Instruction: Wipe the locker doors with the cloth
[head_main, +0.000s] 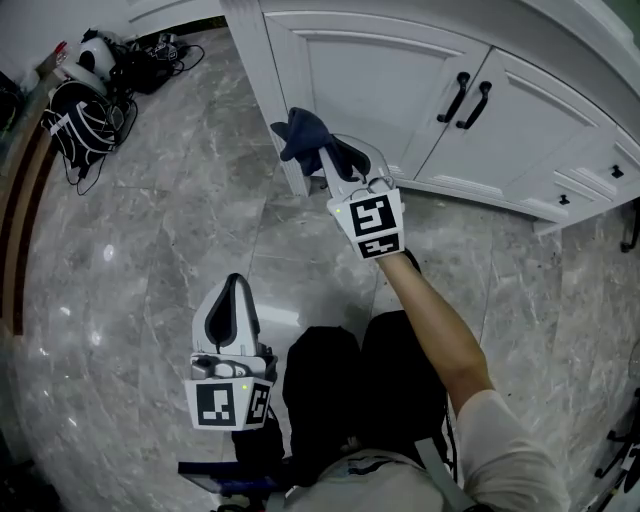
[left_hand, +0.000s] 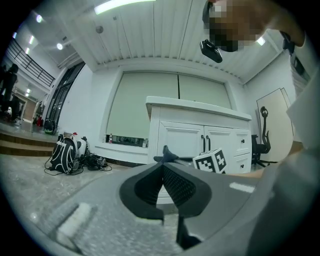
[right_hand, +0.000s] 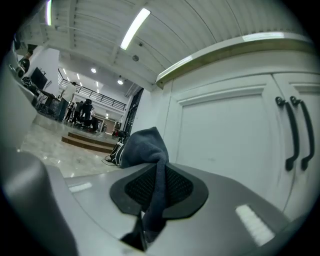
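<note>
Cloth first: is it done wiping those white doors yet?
Done: the dark cloth is picked up, pinched in the right gripper. In hand: it is held up by the cabinet's left door; contact isn't clear. Left: that door and the right door show no wiping marks. The left gripper hangs back, shut and empty.

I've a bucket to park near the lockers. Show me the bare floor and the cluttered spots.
Bare marble floor lies between the backpacks and the locker corner, and again right of the outstretched arm, below the doors. Crowded: the bags-and-cables corner, top left.
</note>
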